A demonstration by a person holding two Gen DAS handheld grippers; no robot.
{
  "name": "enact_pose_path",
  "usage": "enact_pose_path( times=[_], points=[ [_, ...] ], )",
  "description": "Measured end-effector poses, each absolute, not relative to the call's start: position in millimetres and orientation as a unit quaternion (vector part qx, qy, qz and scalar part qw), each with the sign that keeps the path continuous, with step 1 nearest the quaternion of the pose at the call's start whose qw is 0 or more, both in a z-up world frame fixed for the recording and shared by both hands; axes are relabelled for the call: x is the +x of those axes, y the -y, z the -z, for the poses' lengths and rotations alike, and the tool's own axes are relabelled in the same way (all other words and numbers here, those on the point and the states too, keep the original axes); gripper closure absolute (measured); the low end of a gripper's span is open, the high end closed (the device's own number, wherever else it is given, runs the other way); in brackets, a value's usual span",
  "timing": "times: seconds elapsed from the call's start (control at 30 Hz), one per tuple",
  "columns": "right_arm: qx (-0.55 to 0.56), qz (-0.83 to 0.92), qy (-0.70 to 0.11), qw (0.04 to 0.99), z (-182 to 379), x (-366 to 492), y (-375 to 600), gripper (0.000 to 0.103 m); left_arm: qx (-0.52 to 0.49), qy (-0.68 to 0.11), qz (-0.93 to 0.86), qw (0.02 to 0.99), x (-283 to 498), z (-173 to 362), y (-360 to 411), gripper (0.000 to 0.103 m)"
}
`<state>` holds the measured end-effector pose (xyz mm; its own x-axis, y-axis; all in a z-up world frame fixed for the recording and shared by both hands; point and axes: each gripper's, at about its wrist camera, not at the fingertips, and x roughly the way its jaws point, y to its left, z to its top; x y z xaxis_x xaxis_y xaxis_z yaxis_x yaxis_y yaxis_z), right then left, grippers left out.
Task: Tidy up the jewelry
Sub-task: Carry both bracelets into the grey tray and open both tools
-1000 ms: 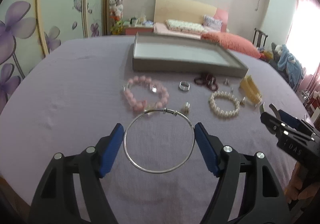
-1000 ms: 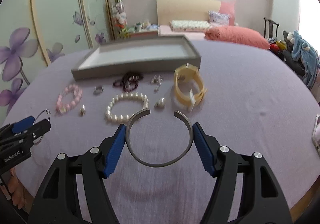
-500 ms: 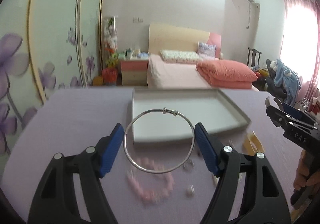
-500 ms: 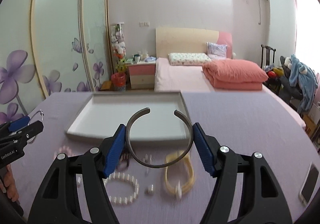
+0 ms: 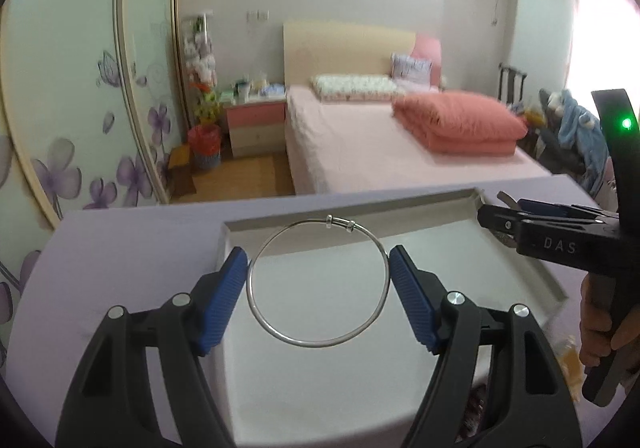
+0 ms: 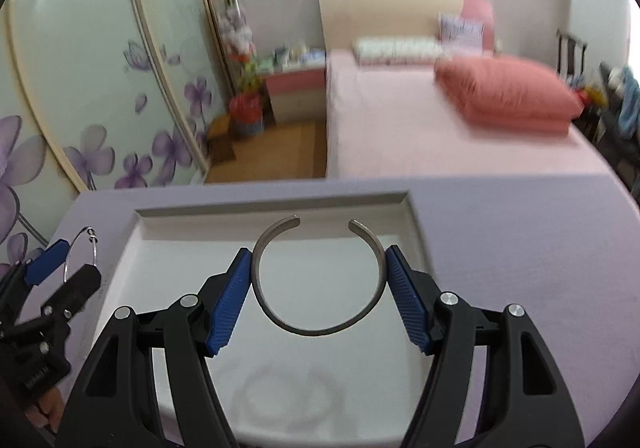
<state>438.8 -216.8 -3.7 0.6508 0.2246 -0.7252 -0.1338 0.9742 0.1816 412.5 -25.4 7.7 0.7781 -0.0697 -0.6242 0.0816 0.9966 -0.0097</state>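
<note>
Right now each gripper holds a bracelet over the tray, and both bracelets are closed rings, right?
Not quite. Only the left gripper holds a closed ring, the thin silver bangle. The right gripper holds an open cuff with a gap at the far end, as the right wrist view shows. Both are over the tray.

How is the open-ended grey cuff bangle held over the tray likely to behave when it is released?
The cuff bangle keeps its curve between the right hand-held gripper pads, so it is probably stiff metal. Its gap suggests it could flex slightly under squeezing. Being a round band, it may rock or roll briefly on the flat tray floor.
</note>
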Motion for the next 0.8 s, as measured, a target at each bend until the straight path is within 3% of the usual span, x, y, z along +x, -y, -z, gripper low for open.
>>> enact_pose_path(
  times=[0.33,0.43,0.8],
  points=[
    [0.07,-0.085,-0.47,0.876,32,473,217,0.035,-0.023,-0.403,0.03,0.914,469,27,14,0.032],
    [0.078,-0.094,-0.475,0.872,31,471,221,0.021,-0.025,-0.41,0.025,0.912,471,33,14,0.032],
    [0.098,-0.112,-0.444,0.884,15,451,238,0.02,-0.042,-0.389,0.019,0.92,461,25,3,0.031]
  ],
)
